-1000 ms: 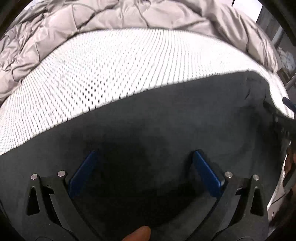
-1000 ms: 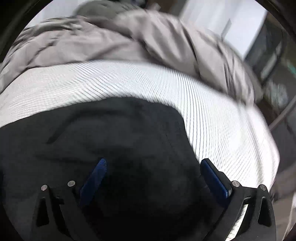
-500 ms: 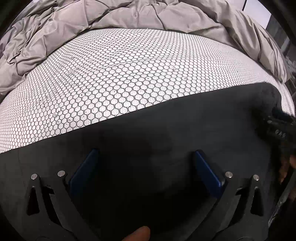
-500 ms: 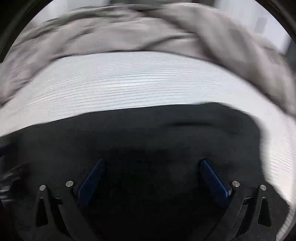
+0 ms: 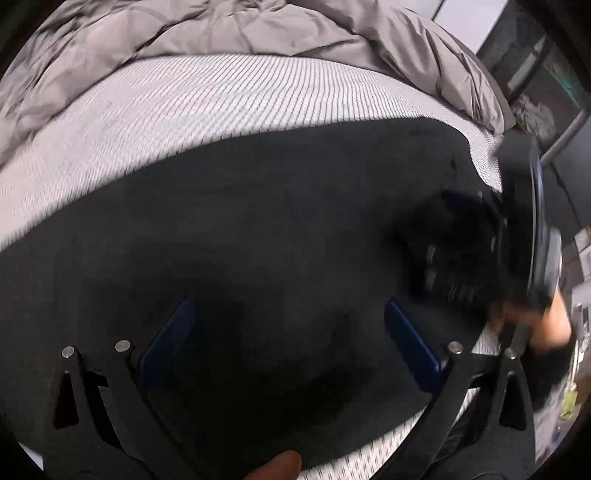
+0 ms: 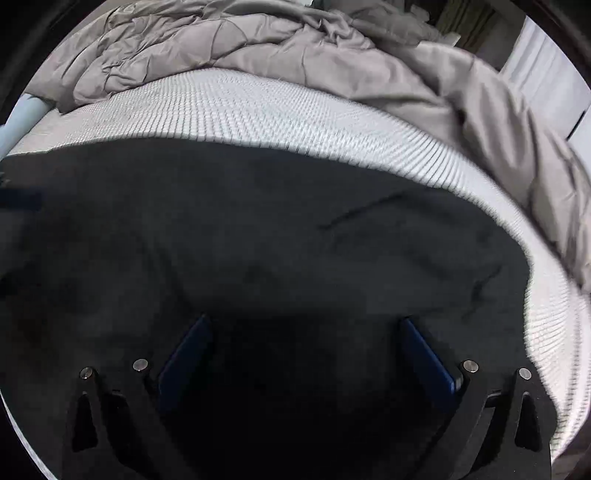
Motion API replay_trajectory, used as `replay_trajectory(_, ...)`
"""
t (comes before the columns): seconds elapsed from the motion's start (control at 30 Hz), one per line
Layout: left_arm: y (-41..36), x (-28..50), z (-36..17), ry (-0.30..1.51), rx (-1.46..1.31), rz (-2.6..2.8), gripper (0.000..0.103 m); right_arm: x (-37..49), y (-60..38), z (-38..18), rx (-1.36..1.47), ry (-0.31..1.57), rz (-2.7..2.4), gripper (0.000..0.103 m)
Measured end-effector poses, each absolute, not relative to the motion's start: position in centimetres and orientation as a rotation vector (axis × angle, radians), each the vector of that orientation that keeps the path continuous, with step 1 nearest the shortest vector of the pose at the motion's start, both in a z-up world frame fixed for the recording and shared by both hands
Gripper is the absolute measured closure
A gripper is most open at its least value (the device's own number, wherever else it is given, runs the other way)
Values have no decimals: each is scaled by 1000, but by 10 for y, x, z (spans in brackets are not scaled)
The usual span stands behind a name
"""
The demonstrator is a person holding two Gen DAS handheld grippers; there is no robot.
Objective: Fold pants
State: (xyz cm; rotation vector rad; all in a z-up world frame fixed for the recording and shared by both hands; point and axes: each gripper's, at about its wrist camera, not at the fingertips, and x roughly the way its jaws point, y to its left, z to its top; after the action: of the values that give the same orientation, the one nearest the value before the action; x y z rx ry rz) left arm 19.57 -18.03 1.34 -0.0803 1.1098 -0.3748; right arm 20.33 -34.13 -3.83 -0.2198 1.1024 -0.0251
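Black pants (image 5: 280, 229) lie spread flat on the white hexagon-patterned mattress (image 5: 207, 107); they also fill the lower half of the right wrist view (image 6: 280, 236). My left gripper (image 5: 291, 332) is open just above the cloth, holding nothing. My right gripper (image 6: 306, 347) is open over the pants, empty; it also shows blurred at the right edge of the left wrist view (image 5: 480, 251), close over the pants' right end. A faint crease (image 6: 365, 212) runs across the cloth.
A crumpled grey duvet (image 5: 258, 33) is bunched along the far side of the bed, also in the right wrist view (image 6: 258, 44). The mattress edge drops off at the right (image 5: 487, 155), with dark furniture beyond.
The right gripper has swung in over the pants' right end and shows larger in the left wrist view. Both views have shifted over the cloth. Both grippers stay open.
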Motion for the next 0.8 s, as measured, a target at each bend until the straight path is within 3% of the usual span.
replay_trajectory(0.27, -182, 151, -15, 1031, 27, -265, 1, 164, -356, -12, 8, 1065, 13, 0)
replay_trajectory(0.43, -187, 149, -17, 1042, 43, -262, 1, 139, -315, -30, -281, 1051, 53, 0)
replay_trajectory(0.8, -116, 154, -20, 1052, 41, -252, 1, 126, -373, -11, -141, 1034, -132, 0)
